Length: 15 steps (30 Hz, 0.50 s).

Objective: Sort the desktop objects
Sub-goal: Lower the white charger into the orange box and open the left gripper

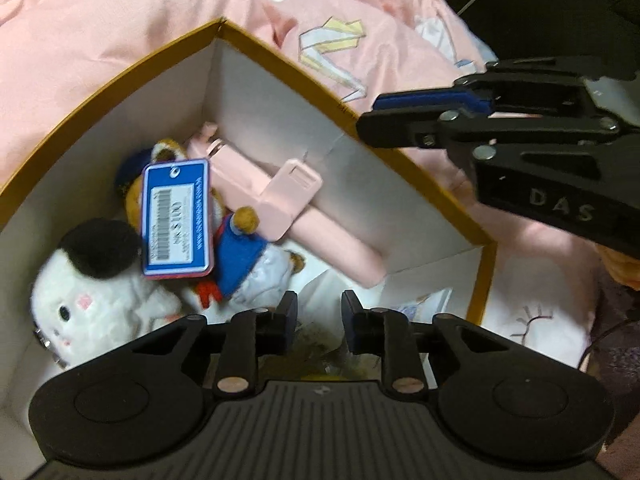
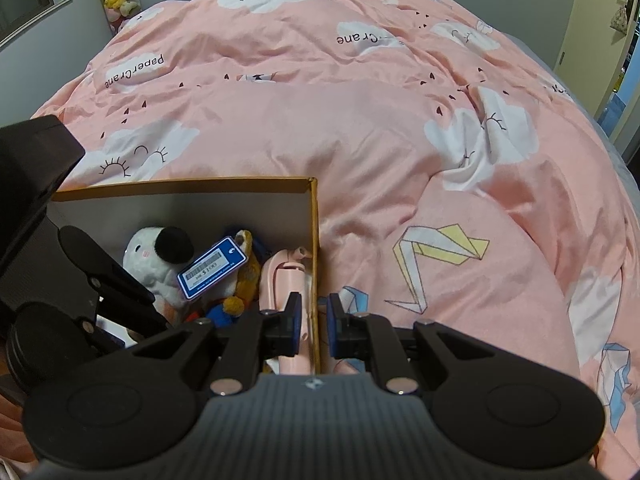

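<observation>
A: Any writing you can read?

B: "PaperCrane" on the pink duvet (image 2: 360, 128), "DAS" on the right hand-held gripper (image 1: 366, 120), and a barcode on the blue tag (image 1: 176, 220).

A: Where are the toys?

B: In the cardboard box (image 1: 280, 60) on the bed: white plush (image 1: 92, 300), bear plush (image 1: 240, 256), pink device (image 1: 280, 200).

A: And the hand-held grippers?

B: Left hand-held gripper (image 1: 319, 312) tilts down into the box, jaws apart and empty. The right straddles the box wall (pads' contact unclear).
</observation>
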### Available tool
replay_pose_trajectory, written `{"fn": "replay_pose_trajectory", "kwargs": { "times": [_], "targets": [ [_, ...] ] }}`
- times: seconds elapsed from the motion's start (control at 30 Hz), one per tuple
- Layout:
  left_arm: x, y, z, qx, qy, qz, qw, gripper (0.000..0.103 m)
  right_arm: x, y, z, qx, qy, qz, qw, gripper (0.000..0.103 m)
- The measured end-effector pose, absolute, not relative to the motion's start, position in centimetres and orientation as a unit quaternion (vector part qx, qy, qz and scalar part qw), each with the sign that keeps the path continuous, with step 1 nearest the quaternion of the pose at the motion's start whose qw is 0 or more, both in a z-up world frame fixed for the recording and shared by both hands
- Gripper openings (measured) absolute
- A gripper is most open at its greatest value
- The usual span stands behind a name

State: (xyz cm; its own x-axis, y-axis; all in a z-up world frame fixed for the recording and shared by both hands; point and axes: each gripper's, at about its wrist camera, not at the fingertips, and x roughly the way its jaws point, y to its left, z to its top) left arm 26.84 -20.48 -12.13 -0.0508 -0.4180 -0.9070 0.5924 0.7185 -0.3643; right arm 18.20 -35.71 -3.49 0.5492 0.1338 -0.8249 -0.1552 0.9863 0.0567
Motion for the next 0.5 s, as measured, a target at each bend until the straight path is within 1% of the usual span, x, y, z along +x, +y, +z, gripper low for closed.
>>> {"fn": "replay_pose_trajectory", "kwargs": {
  "times": [0.17, 0.4, 0.47, 0.5],
  "targets": [
    [26.4, -19.9, -11.8, 0.085, 0.633, -0.343, 0.689, 0.025, 17.6, -35.5, -3.4, -0.014, 0.465, 0.082, 0.882, 0.013],
    [27.1, -19.7, -12.7, 0.05, 0.65, -0.33, 0.683, 0.025, 17.5, -35.2, -3.5, -0.017, 0.465, 0.081, 0.882, 0.013],
    [27.1, -19.8, -12.9, 0.046, 0.655, -0.33, 0.678, 0.023, 17.5, -35.1, -3.5, -0.025, 0.464, 0.08, 0.882, 0.013],
    [27.1, -20.0, -13.2, 0.049, 0.665, -0.326, 0.67, 0.021, 17.5, -35.1, -3.5, -0.028, 0.464, 0.081, 0.881, 0.013]
  ]
}}
